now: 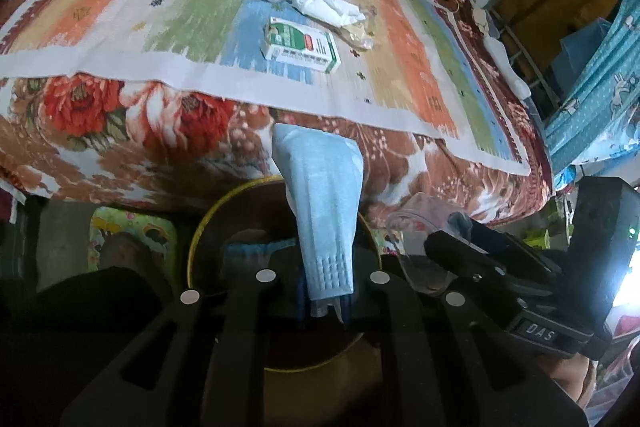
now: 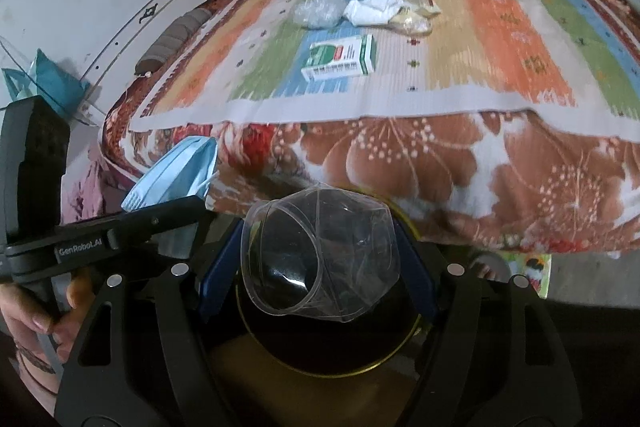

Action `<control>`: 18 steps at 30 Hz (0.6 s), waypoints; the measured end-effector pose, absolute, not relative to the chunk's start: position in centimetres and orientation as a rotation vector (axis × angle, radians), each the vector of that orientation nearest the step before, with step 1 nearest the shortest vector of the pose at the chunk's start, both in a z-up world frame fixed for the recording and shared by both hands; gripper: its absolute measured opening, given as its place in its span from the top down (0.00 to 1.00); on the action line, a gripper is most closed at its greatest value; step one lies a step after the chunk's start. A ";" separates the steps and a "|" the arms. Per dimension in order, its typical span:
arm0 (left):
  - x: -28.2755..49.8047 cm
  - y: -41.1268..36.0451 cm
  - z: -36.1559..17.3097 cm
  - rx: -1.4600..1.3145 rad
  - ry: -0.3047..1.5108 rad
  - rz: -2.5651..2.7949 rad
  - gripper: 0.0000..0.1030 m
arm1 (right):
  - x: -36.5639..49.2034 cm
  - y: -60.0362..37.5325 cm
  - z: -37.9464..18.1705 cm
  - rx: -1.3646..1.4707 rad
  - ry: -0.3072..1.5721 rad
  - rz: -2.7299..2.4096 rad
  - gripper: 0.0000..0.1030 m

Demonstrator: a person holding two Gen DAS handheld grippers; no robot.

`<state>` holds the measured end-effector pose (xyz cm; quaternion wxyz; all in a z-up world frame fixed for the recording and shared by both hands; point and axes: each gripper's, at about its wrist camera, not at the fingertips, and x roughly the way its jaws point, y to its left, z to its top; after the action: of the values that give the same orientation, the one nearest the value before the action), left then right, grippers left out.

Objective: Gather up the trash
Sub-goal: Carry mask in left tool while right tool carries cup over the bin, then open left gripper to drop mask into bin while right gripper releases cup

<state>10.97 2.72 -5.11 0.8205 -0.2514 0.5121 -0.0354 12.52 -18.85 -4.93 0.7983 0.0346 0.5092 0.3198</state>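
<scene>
Over bin [image 2: 404, 337]: left hand-held gripper [image 1: 324, 301] pinches mask [image 1: 324, 211], right hand-held gripper [image 2: 320, 267] cup [image 2: 320, 259].

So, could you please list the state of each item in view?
Left gripper: shut on face mask.
Right gripper: shut on plastic cup, crushed.
Bin: open, below.
Medicine box: closed, lying flat.
Tissue: crumpled.
</scene>
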 end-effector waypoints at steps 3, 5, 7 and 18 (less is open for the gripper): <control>9.9 3.0 -5.9 -0.596 1.094 -0.070 0.90 | 12.2 -19.0 -5.4 0.089 1.108 0.688 0.33; 9.6 2.9 -6.3 -0.593 1.099 -0.049 0.90 | 12.1 -19.0 -5.5 0.091 1.112 0.691 0.33; 9.6 2.8 -6.5 -0.593 1.110 -0.052 0.90 | 12.1 -18.9 -5.7 0.094 1.121 0.690 0.33; 9.7 4.3 -8.1 -0.711 1.143 0.008 0.50 | 13.2 -19.4 -6.8 0.200 1.174 0.688 0.12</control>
<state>9.74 4.34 -8.07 0.7819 -0.3294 0.5292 0.0039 13.20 -19.45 -6.77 0.7728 0.0925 0.5418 0.3173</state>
